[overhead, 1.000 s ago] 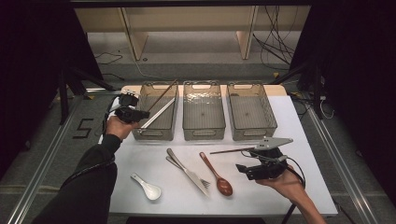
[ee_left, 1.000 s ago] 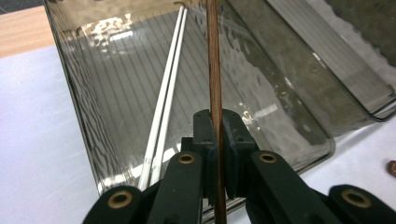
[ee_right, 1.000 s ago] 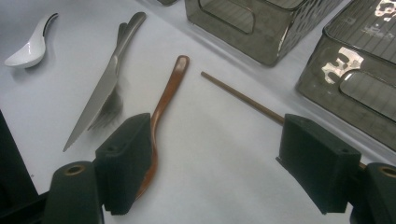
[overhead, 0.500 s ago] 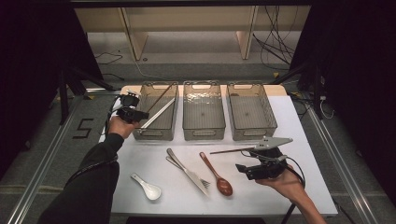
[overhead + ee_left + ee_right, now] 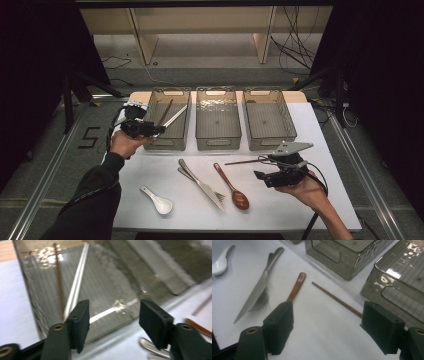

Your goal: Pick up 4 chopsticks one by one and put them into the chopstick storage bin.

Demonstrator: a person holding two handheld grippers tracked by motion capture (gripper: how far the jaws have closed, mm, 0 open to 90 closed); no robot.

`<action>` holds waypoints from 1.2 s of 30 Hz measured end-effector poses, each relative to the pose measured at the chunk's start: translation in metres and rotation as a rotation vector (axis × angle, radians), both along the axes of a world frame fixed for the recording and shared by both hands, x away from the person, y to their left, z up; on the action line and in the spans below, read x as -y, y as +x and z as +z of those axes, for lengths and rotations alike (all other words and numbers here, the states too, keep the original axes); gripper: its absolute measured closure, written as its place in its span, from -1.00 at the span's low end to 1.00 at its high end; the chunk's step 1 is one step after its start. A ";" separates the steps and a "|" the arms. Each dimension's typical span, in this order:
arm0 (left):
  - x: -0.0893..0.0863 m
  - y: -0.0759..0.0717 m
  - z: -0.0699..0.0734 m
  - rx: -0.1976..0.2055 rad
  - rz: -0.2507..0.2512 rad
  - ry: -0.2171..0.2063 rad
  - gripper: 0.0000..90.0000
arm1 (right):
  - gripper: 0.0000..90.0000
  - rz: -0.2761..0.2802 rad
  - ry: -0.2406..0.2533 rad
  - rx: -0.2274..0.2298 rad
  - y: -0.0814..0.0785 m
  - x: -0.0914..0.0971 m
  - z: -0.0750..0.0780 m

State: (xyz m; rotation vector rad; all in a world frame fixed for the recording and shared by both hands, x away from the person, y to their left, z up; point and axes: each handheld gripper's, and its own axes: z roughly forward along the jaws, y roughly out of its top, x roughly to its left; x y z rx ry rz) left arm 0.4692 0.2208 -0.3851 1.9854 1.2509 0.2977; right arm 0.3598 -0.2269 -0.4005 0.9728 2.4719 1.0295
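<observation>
My left gripper (image 5: 158, 130) hovers at the front left corner of the left grey bin (image 5: 167, 143). Its jaws have just been opening and stand open with nothing between them (image 5: 113, 315). A silver chopstick (image 5: 175, 117) (image 5: 78, 282) and a brown chopstick (image 5: 166, 111) (image 5: 58, 282) lean inside that bin. My right gripper (image 5: 261, 176) (image 5: 327, 322) is open low over the table at the front right. Another brown chopstick (image 5: 245, 161) (image 5: 334, 298) lies on the table just beyond its jaws, its near end close to the right-hand pad.
Two more grey bins, middle (image 5: 218, 141) and right (image 5: 272, 141), stand in the back row. On the white table (image 5: 325, 150) lie a knife (image 5: 200, 182) (image 5: 259, 288) over a fork, a wooden spoon (image 5: 231, 186) (image 5: 297, 286) and a white spoon (image 5: 157, 200) (image 5: 219, 262).
The left gripper's jaws have opened and let go of the silver chopstick, which now leans in the left bin. The left hand has drawn back slightly. The right hand has kept still.
</observation>
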 end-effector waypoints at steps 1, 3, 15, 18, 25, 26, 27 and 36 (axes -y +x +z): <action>0.000 -0.006 0.001 0.008 -0.012 -0.010 -0.16 | -0.41 0.004 -0.019 0.003 0.003 0.000 0.000; 0.001 -0.017 0.003 0.020 -0.034 -0.017 -0.24 | -0.41 0.022 -0.056 0.003 0.010 -0.002 -0.002; 0.014 -0.085 0.007 0.097 -0.166 -0.059 -0.43 | -0.23 0.071 -0.234 -0.096 0.065 -0.003 -0.022; 0.017 -0.098 0.008 0.112 -0.190 -0.078 -0.48 | -0.16 0.062 -0.263 -0.123 0.076 -0.004 -0.029; 0.026 -0.116 0.001 0.123 -0.221 -0.077 -0.57 | -0.06 0.029 -0.322 -0.174 0.091 0.001 -0.047; 0.026 -0.117 0.000 0.126 -0.227 -0.073 -0.57 | -0.04 0.028 -0.324 -0.176 0.092 0.001 -0.049; 0.027 -0.119 -0.001 0.126 -0.229 -0.074 -0.57 | -0.03 0.026 -0.327 -0.178 0.094 0.001 -0.050; 0.030 -0.122 -0.007 0.112 -0.230 -0.071 -0.57 | 0.04 0.017 -0.346 -0.215 0.102 0.003 -0.060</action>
